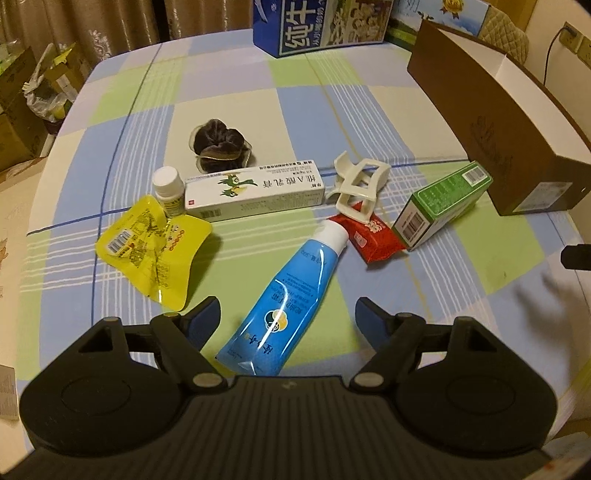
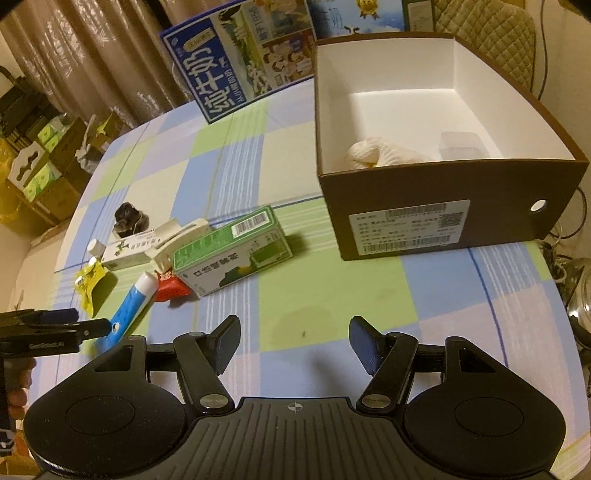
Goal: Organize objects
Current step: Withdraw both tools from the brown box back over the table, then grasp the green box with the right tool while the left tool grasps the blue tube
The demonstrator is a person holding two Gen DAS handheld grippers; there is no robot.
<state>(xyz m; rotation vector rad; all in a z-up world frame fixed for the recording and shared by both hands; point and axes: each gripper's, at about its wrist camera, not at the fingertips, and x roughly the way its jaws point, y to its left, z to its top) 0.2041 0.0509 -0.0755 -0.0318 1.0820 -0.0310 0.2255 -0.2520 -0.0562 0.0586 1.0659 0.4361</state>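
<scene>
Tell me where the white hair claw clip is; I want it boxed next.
The white claw clip sits mid-table in the left wrist view, propped on the red packet, between the white ointment carton and the green box.

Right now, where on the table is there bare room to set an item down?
Bare cloth lies between the green carton and the brown box, and beyond the scrunchie toward the milk carton. It is crowded around the blue tube, hair claw and red packet.
</scene>
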